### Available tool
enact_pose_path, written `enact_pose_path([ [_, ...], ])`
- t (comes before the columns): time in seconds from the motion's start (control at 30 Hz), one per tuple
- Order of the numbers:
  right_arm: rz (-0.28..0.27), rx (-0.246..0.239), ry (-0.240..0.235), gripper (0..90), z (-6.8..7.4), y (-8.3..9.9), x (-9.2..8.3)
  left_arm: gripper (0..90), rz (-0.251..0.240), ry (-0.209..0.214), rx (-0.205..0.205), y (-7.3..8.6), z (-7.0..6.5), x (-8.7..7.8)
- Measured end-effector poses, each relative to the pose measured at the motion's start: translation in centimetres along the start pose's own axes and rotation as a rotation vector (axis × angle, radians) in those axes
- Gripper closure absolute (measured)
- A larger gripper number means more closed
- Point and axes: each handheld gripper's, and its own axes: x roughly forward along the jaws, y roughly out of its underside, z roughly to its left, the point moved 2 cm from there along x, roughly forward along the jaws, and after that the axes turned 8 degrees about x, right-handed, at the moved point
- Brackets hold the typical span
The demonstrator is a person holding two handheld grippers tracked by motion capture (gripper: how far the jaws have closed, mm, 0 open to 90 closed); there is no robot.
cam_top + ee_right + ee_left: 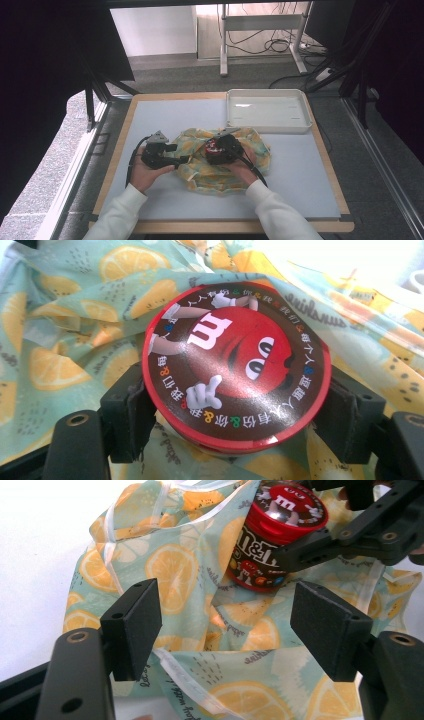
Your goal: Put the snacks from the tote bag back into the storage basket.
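Candy tub, a red-lidded M&M's container, sits near the middle of the tabletop on a crumpled lemon-print cloth bag, clamped by the right claw, whose two pads press on opposite sides just under the lid rim, as the right gripper view shows. In the left gripper view the tub leans at the bag's mouth, its base half tucked into the fabric. The left claw is released, jaws standing wide over a fold and a white seam of the bag, with cloth between them but neither pad pressing on it. The work in hand looks like getting the tub into the bag, and the weak point is that mouth: with nothing holding the opening, the soft fabric could drag along with the tub or fold shut under it, so the tub would ride on top instead of going in. The grip sits high on a smooth round wall, so a push against bunched cloth could tip the tub or let it slip and roll toward the near edge. A white tray rests empty at the far right corner, well apart from all this.
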Motion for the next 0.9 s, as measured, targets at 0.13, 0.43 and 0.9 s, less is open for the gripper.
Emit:
enact_pose_path([
  [0.13,-0.008,-0.009,-0.015,25.5,0.2,-0.1,-0.6,29.0,-0.001,-0.003,0.0,0.0,0.0,0.0],
  [0.43,-0.038,-0.009,-0.045,25.5,0.0,-0.1,-2.4,29.0,0.001,-0.004,-0.001,0.1,0.1,0.0],
  [0.9,-0.08,-0.007,-0.072,25.6,-0.5,-0.6,-4.3,29.2,0.001,-0.008,-0.001,0.1,0.2,0.0],
])
